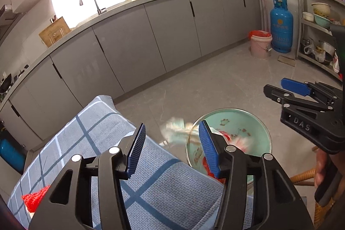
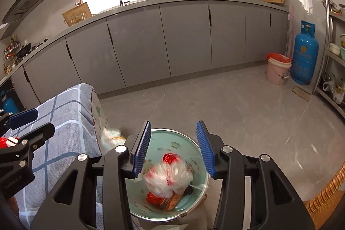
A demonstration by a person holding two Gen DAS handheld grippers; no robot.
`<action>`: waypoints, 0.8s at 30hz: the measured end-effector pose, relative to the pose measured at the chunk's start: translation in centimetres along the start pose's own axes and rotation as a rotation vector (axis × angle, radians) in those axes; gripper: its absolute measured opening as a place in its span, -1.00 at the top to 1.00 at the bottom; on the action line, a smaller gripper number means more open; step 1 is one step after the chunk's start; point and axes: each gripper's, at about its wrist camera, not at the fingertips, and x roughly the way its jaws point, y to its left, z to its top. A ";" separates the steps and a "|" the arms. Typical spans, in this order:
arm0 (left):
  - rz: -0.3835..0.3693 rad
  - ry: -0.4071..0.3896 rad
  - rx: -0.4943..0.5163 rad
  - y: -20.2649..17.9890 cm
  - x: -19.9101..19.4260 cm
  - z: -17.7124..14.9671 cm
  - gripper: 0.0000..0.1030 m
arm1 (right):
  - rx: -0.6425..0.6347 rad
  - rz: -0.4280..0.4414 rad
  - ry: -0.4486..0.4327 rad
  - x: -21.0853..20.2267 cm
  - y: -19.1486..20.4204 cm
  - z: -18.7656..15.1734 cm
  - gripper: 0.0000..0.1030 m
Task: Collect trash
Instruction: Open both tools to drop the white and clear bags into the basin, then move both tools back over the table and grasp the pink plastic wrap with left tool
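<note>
A mint-green enamel basin stands on the floor beside the cloth-covered table; it also shows in the left wrist view. In it lie a crumpled white-and-red plastic wrapper and red and brown scraps. A blurred pale green-and-white wrapper is in the air between the table edge and the basin rim, also in the right wrist view. My left gripper is open and empty over the table edge. My right gripper is open and empty above the basin.
A blue checked cloth covers the table at left, with a red knitted item on it. Grey cabinets run along the back. A pink bucket, blue gas cylinder, metal shelf and wicker chair stand right.
</note>
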 end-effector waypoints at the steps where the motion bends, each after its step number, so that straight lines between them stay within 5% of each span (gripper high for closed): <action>1: 0.003 0.002 -0.003 0.1 0.0 -0.1 -0.04 | 0.007 -0.001 0.000 -0.1 -0.1 -0.1 -0.04; 11: 0.048 0.005 -0.055 1.9 -2.0 -1.1 -0.44 | 0.024 0.017 -0.007 -2.3 0.6 -0.5 -0.22; 15: 0.061 0.012 -0.082 2.7 -3.5 -2.0 -0.45 | 0.016 0.043 -0.016 -3.5 1.9 -0.7 -0.38; 24: 0.111 -0.004 -0.118 5.1 -7.3 -3.7 -0.46 | -0.052 0.124 -0.006 -5.2 6.7 -1.0 -0.39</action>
